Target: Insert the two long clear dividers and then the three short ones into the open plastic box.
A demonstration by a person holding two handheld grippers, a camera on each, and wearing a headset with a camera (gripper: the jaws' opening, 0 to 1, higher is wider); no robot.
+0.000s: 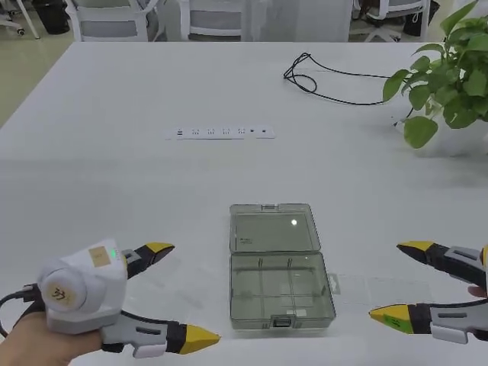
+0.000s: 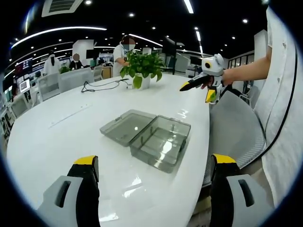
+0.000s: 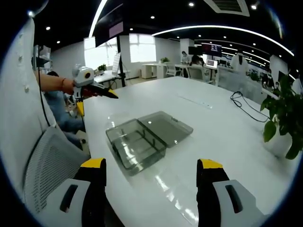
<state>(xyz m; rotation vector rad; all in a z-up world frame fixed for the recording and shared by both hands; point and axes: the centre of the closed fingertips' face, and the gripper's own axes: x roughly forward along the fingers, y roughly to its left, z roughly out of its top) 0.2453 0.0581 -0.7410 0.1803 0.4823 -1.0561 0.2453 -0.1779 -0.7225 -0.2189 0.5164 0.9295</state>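
Lower left, L hand-held gripper [image 1: 181, 292] & lower right, R hand-held gripper [image 1: 402, 280] both gape wide, nothing held, w/ open plastic box [image 1: 238, 297] btwn them bottom-centre on worktop [image 1: 114, 175], power strip [image 1: 221, 132] farther up.

Open-plan office: desks [image 3: 154, 71], monitors [image 3: 211, 63], chairs [image 1: 114, 19].

Bright overhead lighting; tabletop [image 1: 229, 91] glare; fisheye warp
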